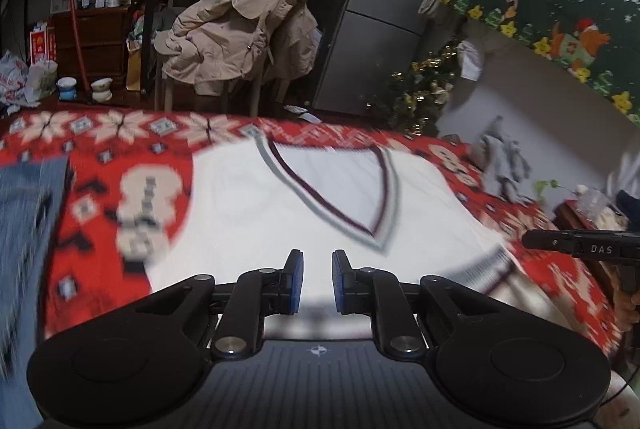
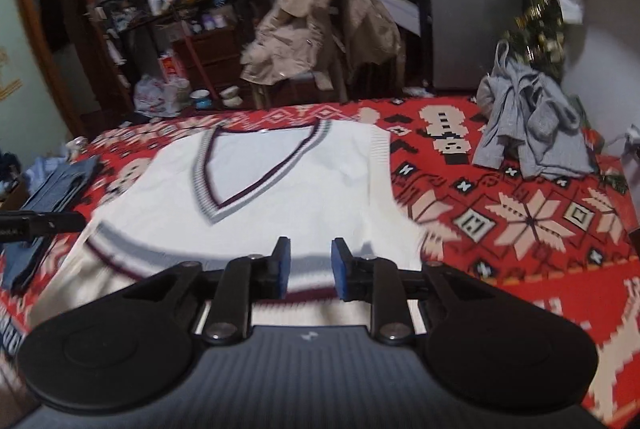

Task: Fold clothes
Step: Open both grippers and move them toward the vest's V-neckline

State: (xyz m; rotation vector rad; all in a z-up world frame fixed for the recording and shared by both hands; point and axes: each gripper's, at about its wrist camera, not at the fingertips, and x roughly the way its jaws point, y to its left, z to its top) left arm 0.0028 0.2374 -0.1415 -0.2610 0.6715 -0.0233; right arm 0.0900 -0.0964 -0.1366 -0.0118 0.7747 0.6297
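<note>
Ahead of my left gripper (image 1: 317,279), a white V-neck vest (image 1: 248,213) is lying flat on the red snowflake-patterned blanket (image 1: 96,165) that is covering the bed. I am seeing the pads of that gripper standing slightly apart with nothing between them; only blurred white knit is showing through the gap, and I cannot tell how high above the cloth the pads are hanging. Motion blur is smearing the vest's striped neckline and the blanket's pattern in the left wrist view. To the left of this gripper, a blue denim garment (image 1: 28,229) is running off the frame edge, so I cannot make out its shape. To its right, the other gripper's black finger is poking in, cut off by the frame.

My right gripper (image 2: 309,268) is also hovering empty, pads a little apart, over the vest's (image 2: 280,205) striped hem, whose nearest part is hidden under the gripper body. Beyond and to the right of it, a crumpled grey garment (image 2: 532,133) is resting on the blanket (image 2: 520,221); its exact type is hard to read. Far ahead, a beige coat (image 2: 320,21) is draped over a chair.
</note>
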